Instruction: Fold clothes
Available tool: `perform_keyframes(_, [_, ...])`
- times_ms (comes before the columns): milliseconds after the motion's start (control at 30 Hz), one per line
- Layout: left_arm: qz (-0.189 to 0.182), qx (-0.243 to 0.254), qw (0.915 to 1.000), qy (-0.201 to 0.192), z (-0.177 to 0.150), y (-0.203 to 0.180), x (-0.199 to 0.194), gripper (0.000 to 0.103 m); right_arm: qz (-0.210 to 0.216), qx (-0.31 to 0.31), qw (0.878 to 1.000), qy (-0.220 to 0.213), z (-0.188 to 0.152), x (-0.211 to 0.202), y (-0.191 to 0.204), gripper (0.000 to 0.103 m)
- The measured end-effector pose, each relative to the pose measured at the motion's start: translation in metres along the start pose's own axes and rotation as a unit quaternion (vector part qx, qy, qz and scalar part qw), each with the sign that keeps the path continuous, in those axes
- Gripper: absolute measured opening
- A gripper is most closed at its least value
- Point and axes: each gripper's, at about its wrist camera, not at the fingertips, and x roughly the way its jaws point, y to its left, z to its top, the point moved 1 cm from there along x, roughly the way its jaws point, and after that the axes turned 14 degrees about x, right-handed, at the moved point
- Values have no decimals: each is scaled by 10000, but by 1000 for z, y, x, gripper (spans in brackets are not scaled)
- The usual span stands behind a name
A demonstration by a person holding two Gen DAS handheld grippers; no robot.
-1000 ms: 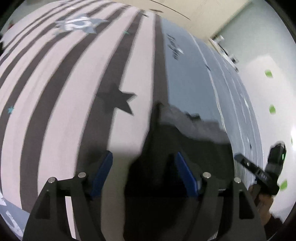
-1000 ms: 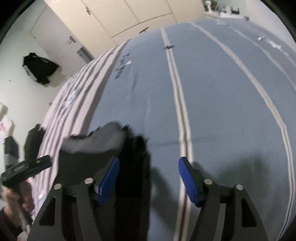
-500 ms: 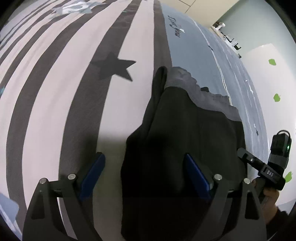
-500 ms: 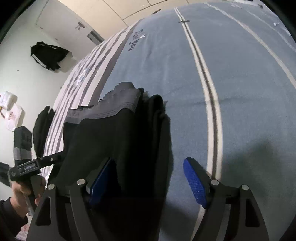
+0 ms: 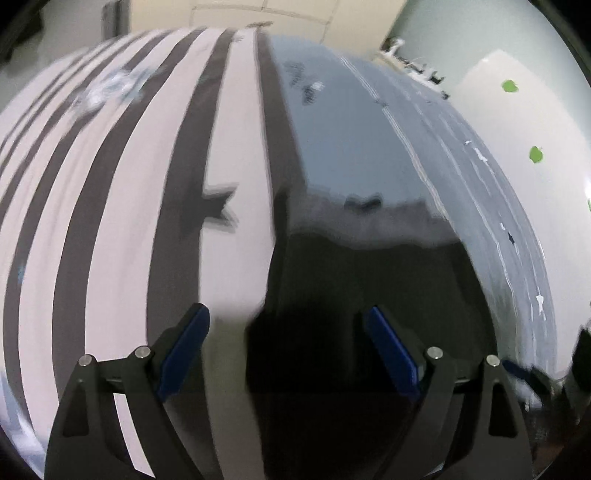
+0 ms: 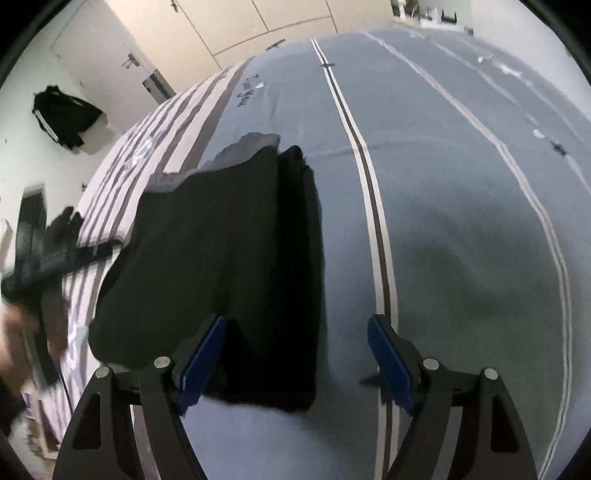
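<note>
A black garment with a grey band at its far end lies folded flat on the bed. Its right side is doubled into a narrow dark strip. My right gripper hangs open above the garment's near right corner, with nothing pressed between its blue pads. In the blurred left wrist view the same garment spreads under and beyond my left gripper, which is open and grips nothing. My left gripper also shows as a blur at the left edge of the right wrist view.
The bed cover is blue-grey with thin white stripes on the right and pale with dark stripes and stars on the left. Cream wardrobe doors stand behind the bed. A black bag hangs on the wall.
Both grippers have let go of the garment and opened wider. It was bunched up between the fingers; now it lies flat and folded. The right gripper has shifted right and pulled back.
</note>
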Motion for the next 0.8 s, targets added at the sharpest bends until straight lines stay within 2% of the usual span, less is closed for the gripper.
perform_keyframes(133, [-75, 315, 9994, 116, 33, -1, 32, 87, 7, 162, 9998, 65, -11, 8, 15, 76])
perform_keyframes(200, [-144, 486, 9982, 332, 29, -1, 45, 87, 25, 321, 9994, 86, -12, 14, 21, 76])
perform_keyframes(300, [-689, 511, 9945, 605, 27, -3, 65, 87, 52, 573, 9983, 117, -16, 20, 17, 76])
perform_keyframes(400, [-896, 626, 9914, 721, 27, -10, 70, 87, 189, 997, 9945, 253, -22, 25, 8, 76])
perform_keyframes(467, [-1052, 627, 9894, 780, 25, -13, 74, 86, 272, 1135, 9925, 361, -27, 31, 3, 78])
perform_keyframes(567, [-1164, 715, 9870, 846, 24, -17, 81, 86, 503, 1644, 9832, 606, -32, 45, -9, 87])
perform_keyframes(600, [-1165, 787, 9864, 854, 26, -19, 83, 83, 552, 1735, 9813, 626, -32, 48, -10, 90])
perform_keyframes(667, [-1274, 898, 9844, 820, 25, -20, 84, 67, 600, 1726, 9813, 601, -28, 54, -6, 91])
perform_keyframes(700, [-1387, 937, 9827, 796, 24, -22, 82, 49, 658, 1794, 9798, 590, -28, 57, -5, 91])
perform_keyframes(733, [-1520, 947, 9807, 787, 24, -23, 81, 35, 711, 1882, 9778, 587, -27, 60, -5, 91])
perform_keyframes(800, [-1471, 1061, 9806, 740, 28, -30, 80, 29, 792, 1934, 9762, 581, -25, 65, -3, 91])
